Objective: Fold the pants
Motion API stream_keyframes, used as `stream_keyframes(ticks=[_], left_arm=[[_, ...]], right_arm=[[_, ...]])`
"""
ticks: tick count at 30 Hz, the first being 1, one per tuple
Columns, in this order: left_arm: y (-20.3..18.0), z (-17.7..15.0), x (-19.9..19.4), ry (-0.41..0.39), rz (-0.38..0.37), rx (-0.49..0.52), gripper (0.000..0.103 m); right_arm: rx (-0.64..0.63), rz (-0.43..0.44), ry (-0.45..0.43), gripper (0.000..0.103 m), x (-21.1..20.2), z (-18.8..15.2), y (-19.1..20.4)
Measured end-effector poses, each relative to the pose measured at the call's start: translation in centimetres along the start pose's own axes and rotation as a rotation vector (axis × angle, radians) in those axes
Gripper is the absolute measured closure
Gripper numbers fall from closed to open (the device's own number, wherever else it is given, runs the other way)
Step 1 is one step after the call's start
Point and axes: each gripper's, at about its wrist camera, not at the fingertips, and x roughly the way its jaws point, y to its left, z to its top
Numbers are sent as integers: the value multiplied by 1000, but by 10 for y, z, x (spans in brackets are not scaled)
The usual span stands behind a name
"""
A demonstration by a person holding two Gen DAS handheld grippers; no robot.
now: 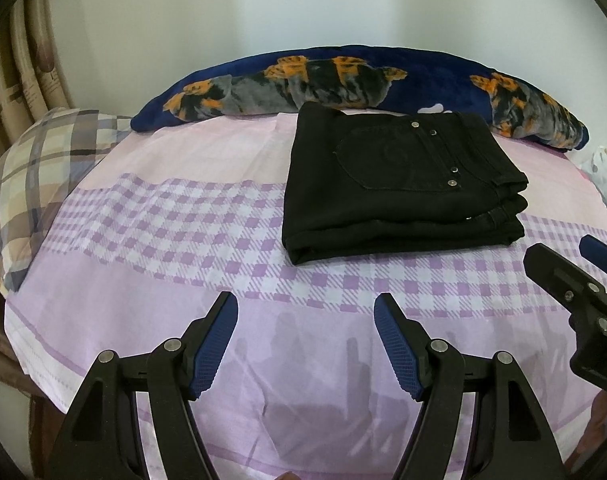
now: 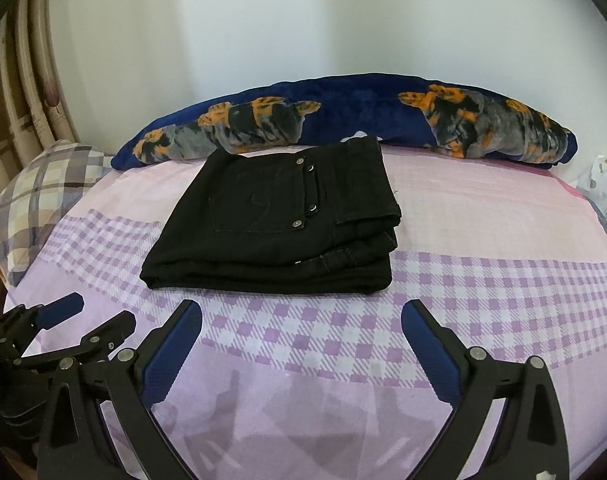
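Observation:
Black pants [image 1: 399, 184] lie folded in a thick rectangular stack on the pink and purple checked bedsheet [image 1: 183, 216], back pocket and metal rivets facing up. The same black pants [image 2: 275, 224] fill the middle of the right wrist view. My left gripper [image 1: 305, 308] hovers open over bare sheet, short of the stack and to its left, nothing between its blue pads. My right gripper [image 2: 301, 314] is also open and empty, just in front of the stack's near edge. Each gripper shows at the edge of the other's view: the right one [image 1: 583, 276], the left one [image 2: 91, 316].
A dark blue blanket with orange and grey print [image 1: 343, 80] lies rolled along the far side against the white wall. A plaid pillow [image 1: 35, 184] sits at the left by a curtain. White patterned cloth [image 2: 603, 184] shows at the right edge.

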Motion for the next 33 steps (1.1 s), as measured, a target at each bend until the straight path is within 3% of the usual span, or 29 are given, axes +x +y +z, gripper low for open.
stream_keyframes(ticks=[33], left_arm=[[-8, 0, 7, 6, 6, 40, 32]], right_arm=[[0, -8, 39, 4, 12, -5, -5]])
